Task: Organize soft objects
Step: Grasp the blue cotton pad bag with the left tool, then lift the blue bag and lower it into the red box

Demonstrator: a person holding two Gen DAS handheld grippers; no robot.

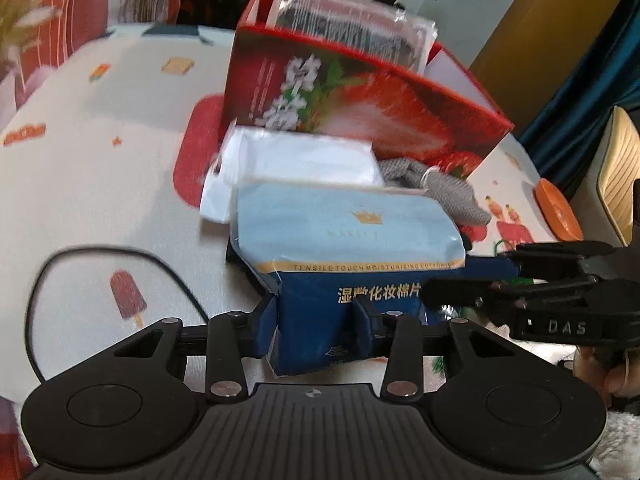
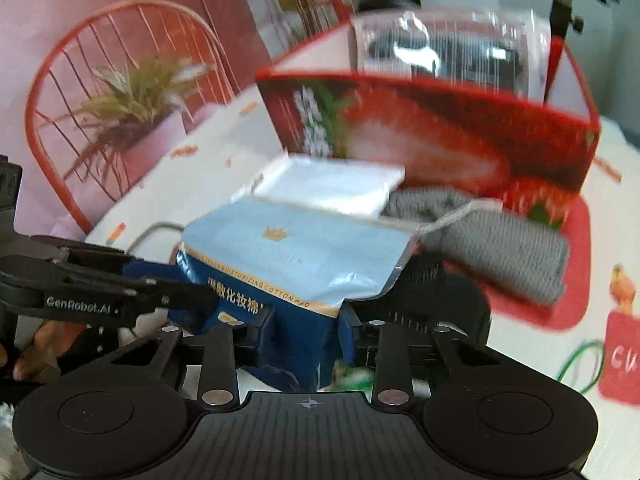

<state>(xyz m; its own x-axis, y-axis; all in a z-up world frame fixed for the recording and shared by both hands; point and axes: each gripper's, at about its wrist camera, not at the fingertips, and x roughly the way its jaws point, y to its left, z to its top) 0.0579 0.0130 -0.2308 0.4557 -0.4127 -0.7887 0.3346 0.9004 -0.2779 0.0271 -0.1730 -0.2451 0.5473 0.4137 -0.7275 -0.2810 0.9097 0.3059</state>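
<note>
Left wrist view, left to right: a black cable (image 1: 100,256) loops over the printed tablecloth (image 1: 100,160); the left gripper (image 1: 316,320) clamps the dark-blue lower end of the cotton-pad pack (image 1: 344,232), its two pads pressed against the pack's sides; behind the pack lies a white packet (image 1: 296,164), touching the pack's far edge; to the right of that packet sits a grey knit cloth (image 1: 452,192), partly hidden by the pack. Behind all three stands the open red strawberry box (image 1: 360,104), with a clear plastic packet (image 1: 352,28) of dark contents leaning inside it. At the far right the right gripper (image 1: 456,292) enters from the side, its fingers reaching the pack's right end; an orange lid (image 1: 558,208) lies near the table edge. Right wrist view, left to right: a red wire chair (image 2: 120,92) and a potted plant (image 2: 132,120) stand beyond the table; the left gripper (image 2: 188,296) comes in from the left and touches the pack's (image 2: 296,256) dark-blue left end; the right gripper (image 2: 306,328) is closed on the pack's lower end, both pads against it. The white packet (image 2: 328,184), the grey cloth (image 2: 500,256) and the box (image 2: 440,132) follow toward the right. The pack is thus held by both grippers, just in front of the box; whether it rests on the table cannot be told.
</note>
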